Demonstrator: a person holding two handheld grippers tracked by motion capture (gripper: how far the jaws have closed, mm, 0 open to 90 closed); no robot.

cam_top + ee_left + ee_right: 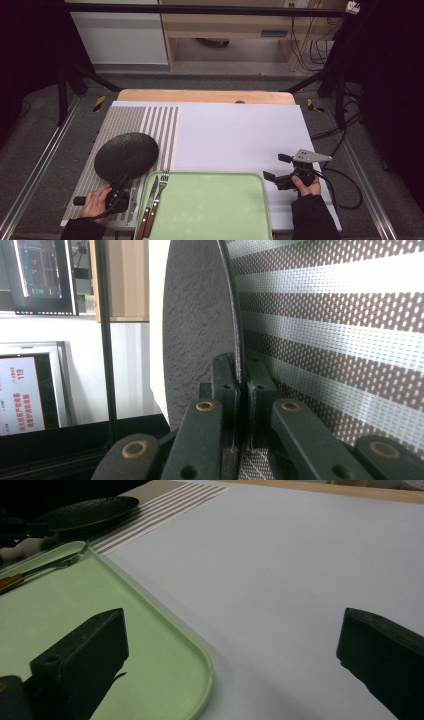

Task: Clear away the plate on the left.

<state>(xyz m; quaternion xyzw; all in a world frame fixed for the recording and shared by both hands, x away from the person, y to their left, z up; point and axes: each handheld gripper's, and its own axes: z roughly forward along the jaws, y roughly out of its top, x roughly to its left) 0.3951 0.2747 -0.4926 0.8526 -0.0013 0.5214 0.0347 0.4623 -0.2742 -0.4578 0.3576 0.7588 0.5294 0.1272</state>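
The high view is dim, with near-black side edges; the white tabletop sheet [240,135] is brightest, lit from overhead. The left gripper view is sharp on the round black textured plate [197,325], its screens at far left glowing. In the right gripper view, the near jaws are soft, dark, casting small shadows on the pale green plastic tray [165,650].

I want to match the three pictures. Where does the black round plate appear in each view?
High view: black plate at left, over the striped mat, clamped by the left gripper.
Left gripper view: centre, edge-on, rim between the shut jaws.
Right gripper view: top left.
Shared landmark: the striped mat.
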